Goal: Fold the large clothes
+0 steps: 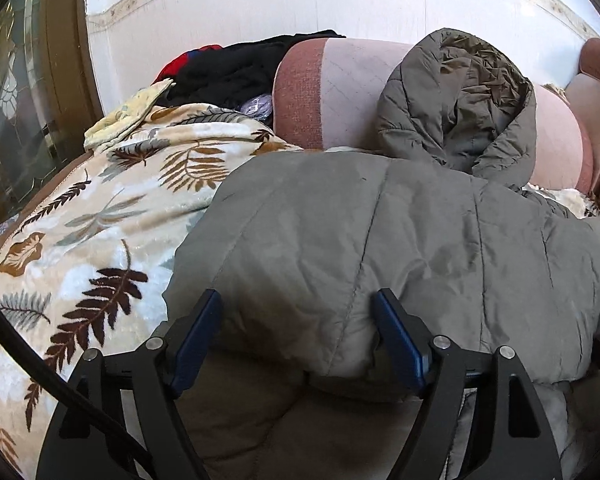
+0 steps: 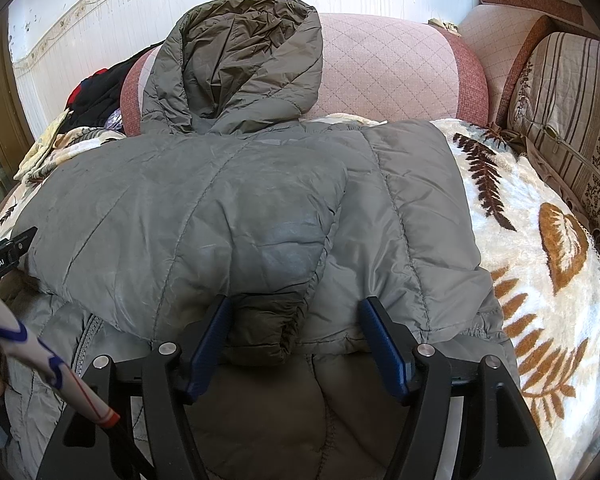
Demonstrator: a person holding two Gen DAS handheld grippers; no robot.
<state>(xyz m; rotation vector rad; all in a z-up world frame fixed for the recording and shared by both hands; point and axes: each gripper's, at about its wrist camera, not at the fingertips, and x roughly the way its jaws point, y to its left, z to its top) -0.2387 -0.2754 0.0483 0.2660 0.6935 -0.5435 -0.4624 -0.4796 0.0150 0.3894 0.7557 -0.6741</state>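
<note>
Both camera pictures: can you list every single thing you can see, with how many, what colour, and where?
Puffy jacket: one, grey-green, folded on the blanket, hood propped against the sofa back.
Blanket: one, cream with brown leaves, covering the seat.
Sofa back cushion: one, pink, behind the hood.
Clothes pile: one heap, black with red, far left on the sofa.
Striped cushion: one, beige-brown, right side.
Wall: white, behind the sofa.
Left gripper: one, black with blue pads, open at the jacket's near edge.
Right gripper: one, same colours, open around the sleeve cuff.
</note>
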